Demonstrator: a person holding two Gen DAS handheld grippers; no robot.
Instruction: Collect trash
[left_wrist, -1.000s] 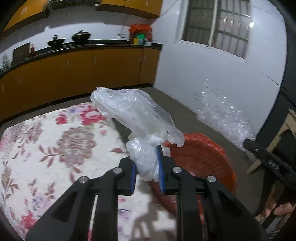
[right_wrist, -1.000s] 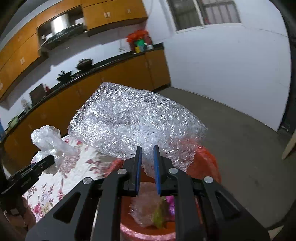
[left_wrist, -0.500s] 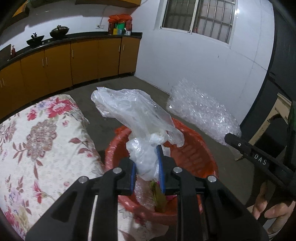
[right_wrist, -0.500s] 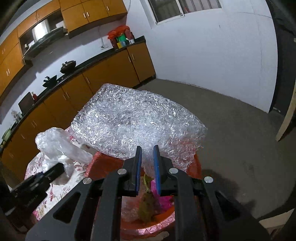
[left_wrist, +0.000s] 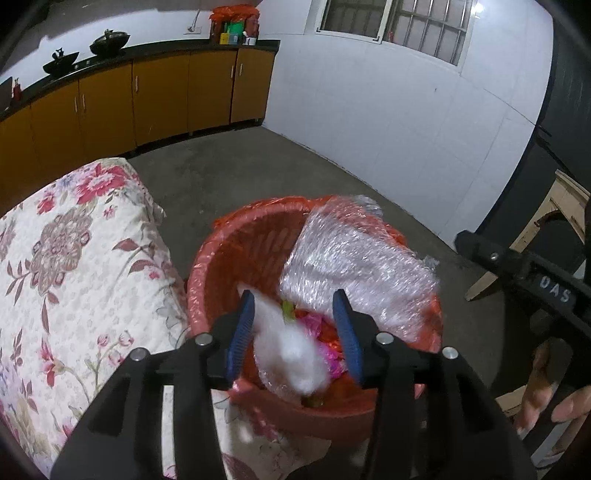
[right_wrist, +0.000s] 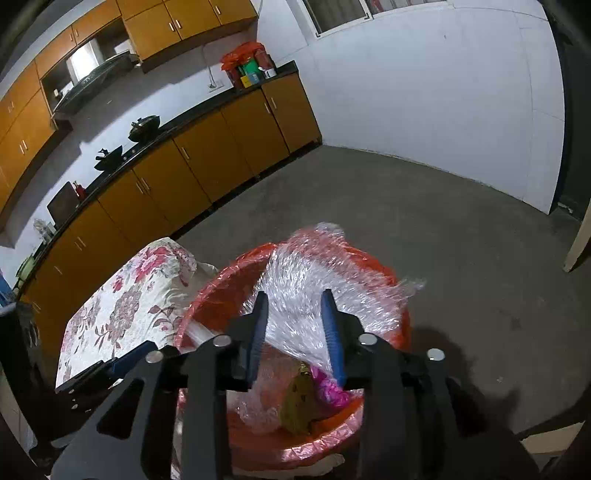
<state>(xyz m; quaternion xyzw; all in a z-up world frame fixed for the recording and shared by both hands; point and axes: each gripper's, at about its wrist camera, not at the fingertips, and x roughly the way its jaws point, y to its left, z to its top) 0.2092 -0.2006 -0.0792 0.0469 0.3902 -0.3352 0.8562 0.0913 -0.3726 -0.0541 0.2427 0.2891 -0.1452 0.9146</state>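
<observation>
Both tools are over the red bin (left_wrist: 236, 258), jaws opening. The left tool (left_wrist: 295, 332) stands about half wide; the white plastic bag (left_wrist: 291, 354) is blurred between its pads, apparently dropping free toward the bin's inside. The right tool (right_wrist: 295, 328) is parting more narrowly; the bubble wrap sheet (right_wrist: 317, 295) lies past its pads, draped over the far rim, no pad pressing on it.

Risks, as judged:
- The bubble wrap is large and light and rests half on the rim. It may tip outward onto the concrete floor (right_wrist: 424, 206) if nothing pushes it down.
- The bag is close to the near rim. It could catch on the left blue pad or slide down between the bin and the floral-covered bed (left_wrist: 74, 266).
- The bin already holds pink and yellowish wrappers (right_wrist: 325, 387), so the new pieces sit high and loose.

Surroundings: the bed edge touches or nearly touches the bin on its left side. The orange cabinets (left_wrist: 159, 99) and the dark desk with pots are well apart. A pale wooden frame (left_wrist: 546, 221) stands near the right. The person's fingers (left_wrist: 543, 402) show beneath the other tool. Nothing blocks the bin mouth except the wrap itself.
</observation>
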